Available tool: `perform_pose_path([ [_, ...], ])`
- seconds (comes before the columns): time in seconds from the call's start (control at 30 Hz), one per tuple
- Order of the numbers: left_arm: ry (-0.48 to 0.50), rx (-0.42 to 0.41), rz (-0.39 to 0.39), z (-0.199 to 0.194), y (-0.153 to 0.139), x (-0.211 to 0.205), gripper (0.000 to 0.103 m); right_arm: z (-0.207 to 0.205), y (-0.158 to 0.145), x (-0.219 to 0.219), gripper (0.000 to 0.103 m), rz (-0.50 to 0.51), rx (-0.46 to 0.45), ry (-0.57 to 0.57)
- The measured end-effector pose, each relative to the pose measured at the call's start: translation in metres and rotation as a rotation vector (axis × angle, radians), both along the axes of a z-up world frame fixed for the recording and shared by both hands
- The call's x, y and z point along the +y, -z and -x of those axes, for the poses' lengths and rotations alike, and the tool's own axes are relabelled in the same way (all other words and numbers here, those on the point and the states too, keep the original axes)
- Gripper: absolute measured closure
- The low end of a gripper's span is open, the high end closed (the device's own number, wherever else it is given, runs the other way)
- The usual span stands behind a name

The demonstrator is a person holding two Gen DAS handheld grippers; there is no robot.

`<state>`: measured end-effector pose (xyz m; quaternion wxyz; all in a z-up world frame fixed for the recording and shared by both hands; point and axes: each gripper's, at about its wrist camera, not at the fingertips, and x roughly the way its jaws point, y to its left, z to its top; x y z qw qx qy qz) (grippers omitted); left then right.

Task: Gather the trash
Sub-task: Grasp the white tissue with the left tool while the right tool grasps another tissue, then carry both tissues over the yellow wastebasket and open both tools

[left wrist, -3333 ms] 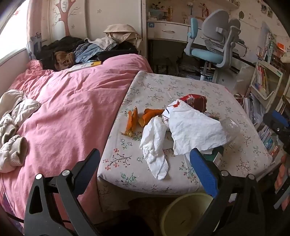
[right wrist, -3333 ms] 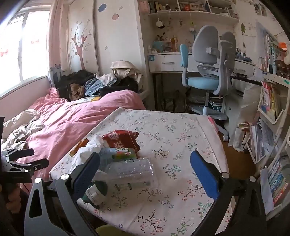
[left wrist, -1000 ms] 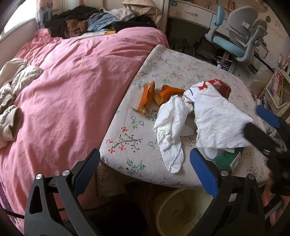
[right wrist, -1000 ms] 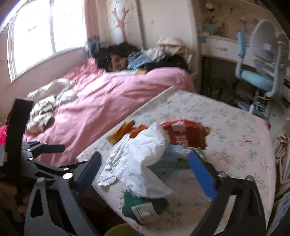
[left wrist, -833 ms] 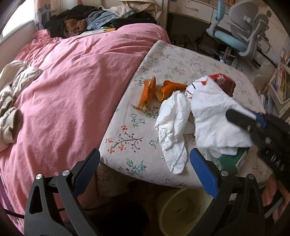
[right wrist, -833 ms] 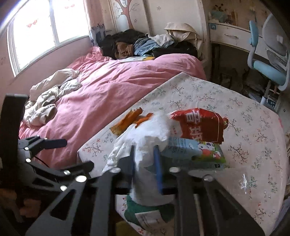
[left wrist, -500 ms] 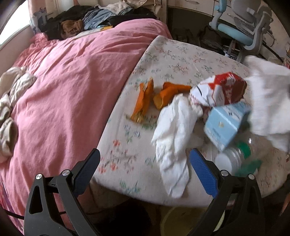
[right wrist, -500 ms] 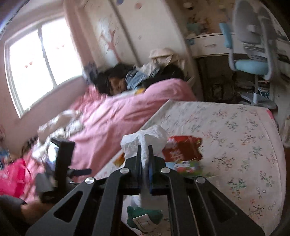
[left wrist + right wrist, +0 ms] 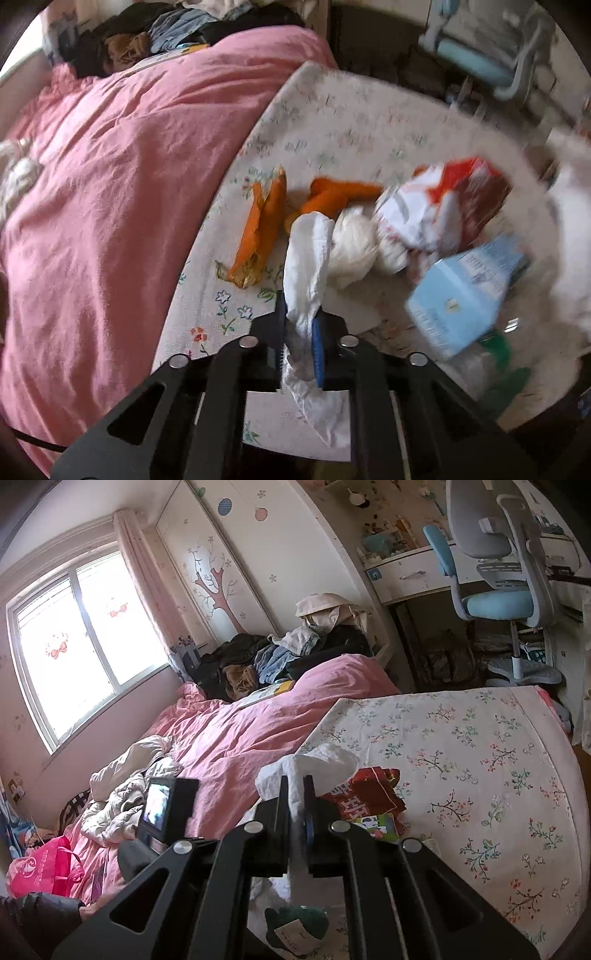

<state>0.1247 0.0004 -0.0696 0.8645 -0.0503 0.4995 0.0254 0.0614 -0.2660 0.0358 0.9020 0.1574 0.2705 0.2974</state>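
The left gripper [image 9: 300, 334] pointed steeply down, its jaws having just closed – pads clamped on a white tissue [image 9: 308, 266]. The right gripper [image 9: 295, 797] pointed slightly below level, jaws likewise clamped on a white bag [image 9: 314, 762]. A dark sleeve [image 9: 40, 910] showed at lower left – the left arm.

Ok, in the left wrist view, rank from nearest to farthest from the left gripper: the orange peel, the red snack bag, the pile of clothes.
1. Orange peel, just ahead of the left gripper, slightly left.
2. Red snack bag, farther, right.
3. Pile of clothes, far end of the bed, upper left.
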Motion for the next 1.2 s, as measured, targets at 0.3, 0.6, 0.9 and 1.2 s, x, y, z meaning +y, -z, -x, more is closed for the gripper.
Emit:
perform_pose_path([
  [0.3, -0.02, -0.132, 0.314, 0.032, -0.031, 0.034, 0.095, 0.013, 0.001, -0.008, 0.094, -0.005, -0.011, 0.009],
  [0.6, 0.091, -0.169, 0.379, 0.076, -0.042, 0.024, 0.095, 0.061, 0.008, -0.011, 0.094, -0.012, 0.016, -0.039],
  [0.9, 0.21, -0.091, 0.377, 0.133, -0.019, -0.019, 0.095, 0.121, 0.061, 0.022, 0.094, 0.155, 0.21, -0.112],
  [1.2, 0.238, 0.118, 0.328, 0.157, 0.036, -0.049, 0.09, 0.126, 0.085, 0.026, 0.039, 0.278, 0.295, -0.064],
])
